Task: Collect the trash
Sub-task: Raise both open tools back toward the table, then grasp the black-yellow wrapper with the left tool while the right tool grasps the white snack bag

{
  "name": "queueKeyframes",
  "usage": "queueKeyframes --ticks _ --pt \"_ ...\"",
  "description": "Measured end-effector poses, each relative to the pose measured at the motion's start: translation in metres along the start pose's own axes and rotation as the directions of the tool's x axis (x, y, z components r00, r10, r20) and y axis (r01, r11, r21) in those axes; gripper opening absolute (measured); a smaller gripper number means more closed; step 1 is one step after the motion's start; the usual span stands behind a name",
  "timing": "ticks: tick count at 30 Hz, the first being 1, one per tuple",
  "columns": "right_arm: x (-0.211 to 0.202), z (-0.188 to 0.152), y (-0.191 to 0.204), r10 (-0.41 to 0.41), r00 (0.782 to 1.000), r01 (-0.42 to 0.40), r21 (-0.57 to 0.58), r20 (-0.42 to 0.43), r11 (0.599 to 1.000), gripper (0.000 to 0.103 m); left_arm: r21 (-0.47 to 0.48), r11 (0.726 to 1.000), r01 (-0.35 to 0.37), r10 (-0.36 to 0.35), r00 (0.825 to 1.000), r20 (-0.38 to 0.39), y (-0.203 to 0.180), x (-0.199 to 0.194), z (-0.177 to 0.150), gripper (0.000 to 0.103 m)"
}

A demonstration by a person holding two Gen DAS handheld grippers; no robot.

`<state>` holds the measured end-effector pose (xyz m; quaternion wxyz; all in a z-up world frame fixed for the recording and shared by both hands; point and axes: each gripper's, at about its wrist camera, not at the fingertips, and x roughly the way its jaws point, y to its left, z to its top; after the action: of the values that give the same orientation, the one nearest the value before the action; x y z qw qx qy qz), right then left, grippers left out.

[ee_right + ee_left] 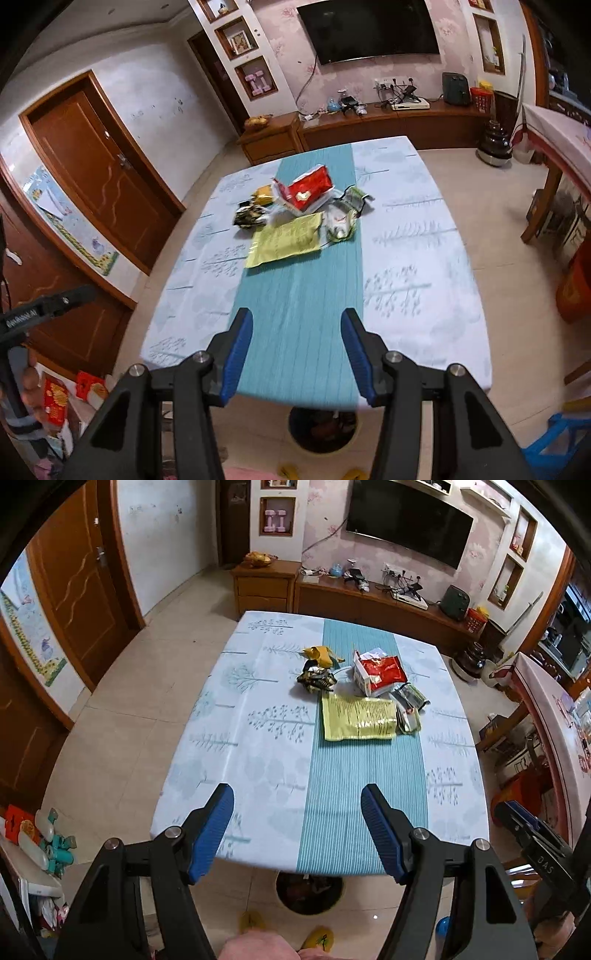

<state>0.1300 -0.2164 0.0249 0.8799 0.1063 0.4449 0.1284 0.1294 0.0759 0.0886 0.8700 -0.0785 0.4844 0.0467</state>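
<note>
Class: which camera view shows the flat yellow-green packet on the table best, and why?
The left wrist view: the yellow-green packet lies sharp there, with its print lines and shiny lower edge visible. The right wrist view shows the same packet whole, but motion-blurred and slanted, so its print is unreadable.

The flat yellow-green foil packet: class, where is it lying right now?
The flat yellow-green foil packet lies on the tablecloth's teal stripe, nearest piece of the trash pile in both views, just in front of the red-and-white snack bag.

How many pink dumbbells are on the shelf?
2. The pink dumbbells stand side by side in a wall niche left of the TV, one on the left and one on the right. None seem hidden.
</note>
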Motion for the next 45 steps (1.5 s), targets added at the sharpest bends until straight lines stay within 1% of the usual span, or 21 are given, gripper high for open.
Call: queueKeyframes --ticks 1,5,10,13,14,15,18,22,25,26,28,31,33,34,35,36,37,38,41,43,45 --pt "0.007 0.005 -0.002 -0.008 1.0 0.008 0.005 -0.006 1.0 0.05 0.007 1.0 0.003 -0.003 1.0 -0.005 0.0 0.008 0.003 0.07" --pt "0.052 0.031 -0.015 -0.053 0.997 0.056 0.063 -0.05 0.996 0.05 0.051 0.998 0.027 -0.024 0.999 -0.043 0.001 0.058 0.039 0.07" --pt "0.114 0.059 -0.03 -0.12 0.986 0.138 0.166 -0.114 0.976 0.05 0.088 0.992 0.089 -0.076 0.987 -0.144 0.007 0.146 0.091 0.07" --pt "0.157 0.075 -0.036 -0.142 0.978 0.176 0.234 -0.153 0.956 0.05 0.114 0.984 0.14 -0.113 0.97 -0.214 0.008 0.202 0.125 0.07" --pt "0.172 0.08 -0.039 -0.152 0.974 0.192 0.256 -0.167 0.947 0.05 0.122 0.982 0.147 -0.117 0.967 -0.224 0.008 0.214 0.131 0.07" --pt "0.185 0.085 -0.042 -0.159 0.971 0.204 0.275 -0.177 0.94 0.05 0.138 0.978 0.157 -0.12 0.962 -0.245 0.006 0.236 0.143 0.07" --pt "0.219 0.095 -0.05 -0.182 0.963 0.24 0.332 -0.197 0.912 0.05 0.147 0.972 0.182 -0.134 0.948 -0.287 0.003 0.279 0.162 0.07" --pt "0.25 0.105 -0.062 -0.221 0.95 0.291 0.368 -0.22 0.883 0.05 0.108 0.965 0.24 -0.188 0.915 -0.357 -0.001 0.325 0.18 0.07" --pt "0.266 0.109 -0.068 -0.248 0.937 0.328 0.373 -0.246 0.868 0.05 0.09 0.96 0.266 -0.213 0.898 -0.385 -0.003 0.346 0.188 0.07" --pt "0.269 0.109 -0.069 -0.248 0.936 0.329 0.375 -0.249 0.867 0.047 0.083 0.958 0.273 -0.22 0.892 -0.395 -0.003 0.353 0.19 0.07" --pt "0.275 0.109 -0.068 -0.243 0.935 0.329 0.369 -0.26 0.869 0.039 0.069 0.953 0.294 -0.239 0.874 -0.424 -0.005 0.367 0.193 0.07" --pt "0.28 0.108 -0.061 -0.26 0.93 0.338 0.329 -0.258 0.882 0.025 0.058 0.951 0.305 -0.247 0.858 -0.45 -0.008 0.382 0.195 0.07" --pt "0.283 0.109 -0.056 -0.264 0.928 0.339 0.303 -0.261 0.891 0.012 0.05 0.95 0.307 -0.249 0.848 -0.469 -0.009 0.391 0.194 0.07" --pt "0.283 0.109 -0.054 -0.265 0.93 0.337 0.299 -0.255 0.893 0.012 0.043 0.951 0.307 -0.25 0.841 -0.48 -0.01 0.396 0.193 0.069" --pt "0.283 0.109 -0.053 -0.263 0.931 0.334 0.299 -0.254 0.894 0.01 0.035 0.95 0.311 -0.256 0.836 -0.485 -0.01 0.398 0.193 0.066" --pt "0.282 0.108 -0.052 -0.264 0.931 0.334 0.3 -0.252 0.894 0.009 0.014 0.944 0.329 -0.279 0.823 -0.495 -0.01 0.401 0.192 0.055" --pt "0.281 0.107 -0.052 -0.265 0.932 0.335 0.303 -0.248 0.892 0.009 -0.003 0.938 0.346 -0.3 0.81 -0.504 -0.01 0.401 0.19 0.05" --pt "0.278 0.106 -0.051 -0.267 0.932 0.335 0.308 -0.244 0.89 0.007 -0.009 0.939 0.344 -0.301 0.809 -0.506 -0.01 0.401 0.191 0.049" --pt "0.268 0.104 -0.05 -0.274 0.934 0.339 0.33 -0.229 0.881 0.007 -0.012 0.94 0.342 -0.304 0.818 -0.488 -0.008 0.399 0.19 0.047" --pt "0.26 0.103 -0.05 -0.27 0.938 0.333 0.352 -0.216 0.875 0.007 0.018 0.946 0.325 -0.279 0.839 -0.466 -0.008 0.391 0.189 0.046" --pt "0.249 0.103 -0.048 -0.268 0.943 0.325 0.366 -0.198 0.872 0.007 0.04 0.947 0.317 -0.267 0.853 -0.448 -0.006 0.382 0.187 0.046"
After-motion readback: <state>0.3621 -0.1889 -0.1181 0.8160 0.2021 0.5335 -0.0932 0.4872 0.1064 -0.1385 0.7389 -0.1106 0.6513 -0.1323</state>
